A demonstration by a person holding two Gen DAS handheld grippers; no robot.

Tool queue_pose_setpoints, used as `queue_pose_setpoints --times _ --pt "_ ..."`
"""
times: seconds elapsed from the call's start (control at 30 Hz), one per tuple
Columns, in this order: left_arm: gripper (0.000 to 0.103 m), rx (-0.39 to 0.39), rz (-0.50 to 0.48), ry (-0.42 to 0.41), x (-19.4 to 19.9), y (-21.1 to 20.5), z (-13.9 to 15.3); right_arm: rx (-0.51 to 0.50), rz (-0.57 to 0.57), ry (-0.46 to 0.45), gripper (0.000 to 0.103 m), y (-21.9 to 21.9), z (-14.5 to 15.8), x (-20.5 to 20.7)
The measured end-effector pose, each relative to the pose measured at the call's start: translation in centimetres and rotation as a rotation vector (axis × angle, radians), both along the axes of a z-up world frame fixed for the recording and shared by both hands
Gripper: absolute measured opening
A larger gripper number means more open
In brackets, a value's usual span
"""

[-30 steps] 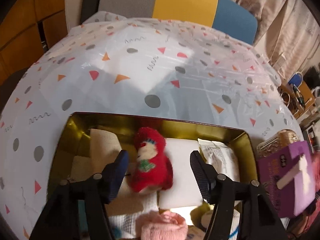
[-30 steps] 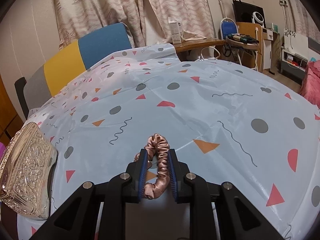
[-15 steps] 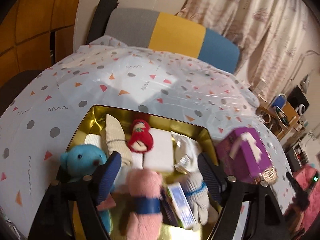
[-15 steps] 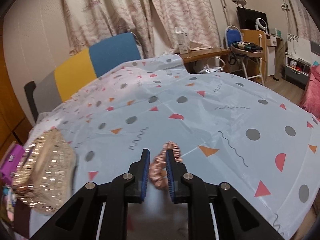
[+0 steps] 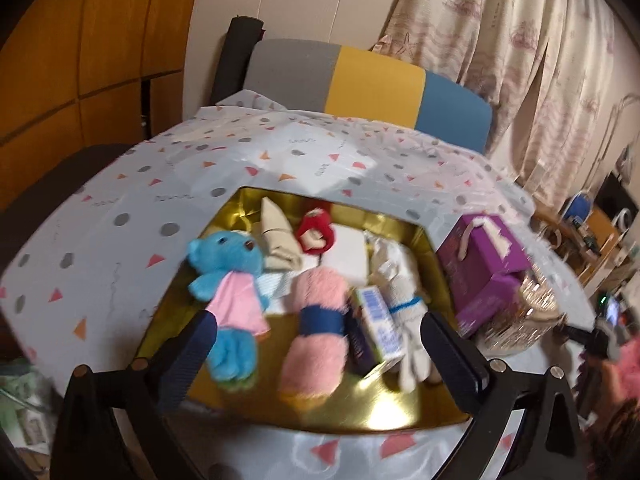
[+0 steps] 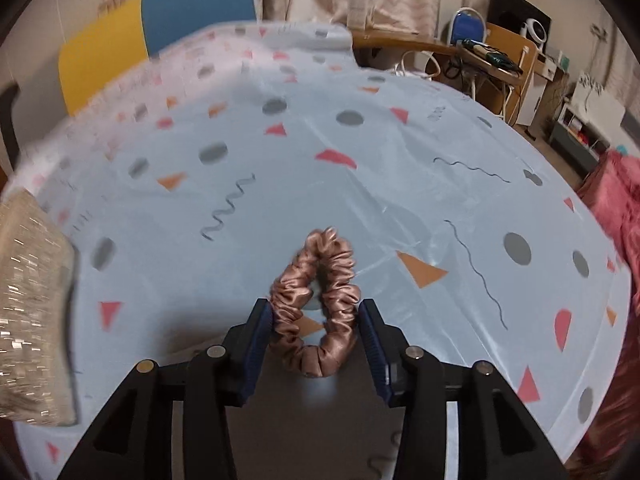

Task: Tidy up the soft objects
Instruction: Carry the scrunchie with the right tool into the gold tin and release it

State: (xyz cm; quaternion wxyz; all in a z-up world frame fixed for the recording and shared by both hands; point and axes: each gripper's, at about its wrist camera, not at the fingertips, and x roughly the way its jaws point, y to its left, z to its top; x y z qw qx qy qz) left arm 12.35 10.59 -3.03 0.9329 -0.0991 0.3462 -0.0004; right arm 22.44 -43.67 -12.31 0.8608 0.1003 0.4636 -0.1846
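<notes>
Left gripper (image 5: pixel 320 340) gapes empty over the gold tin (image 5: pixel 400 412); right gripper (image 6: pixel 316 334), jaws just opening, brackets the pink scrunchie (image 6: pixel 320 300).

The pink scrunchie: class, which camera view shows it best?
The right wrist view: the pink scrunchie lies on the tablecloth between the right gripper's pads. The left wrist view doesn't show it.

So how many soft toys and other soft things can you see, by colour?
Blue: 1, teddy
Red: 1, small doll
Pink: 1, fluffy roll
White: 1, knitted toy
Rose-brown: 1, scrunchie
Total: 5
</notes>
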Motion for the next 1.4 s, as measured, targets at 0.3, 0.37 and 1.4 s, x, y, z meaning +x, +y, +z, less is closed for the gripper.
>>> queue_pose_setpoints --times 0.3,0.37,1.4 --pt "0.103 -0.026 0.056 0.057 -2.1 1.7 -1.6 0.024 0.084 -0.044 0.021 1.3 0.6 -1.3" --pt "0.103 -0.034 0.078 0.069 -2.4 2.1 -1.9 0.046 0.087 -0.097 0.02 1.4 2.0 -2.9" --pt "0.103 0.171 0.149 0.137 -6.2 2.4 -2.4 0.255 1.136 -0.091 0.022 37.4 8.3 -7.1"
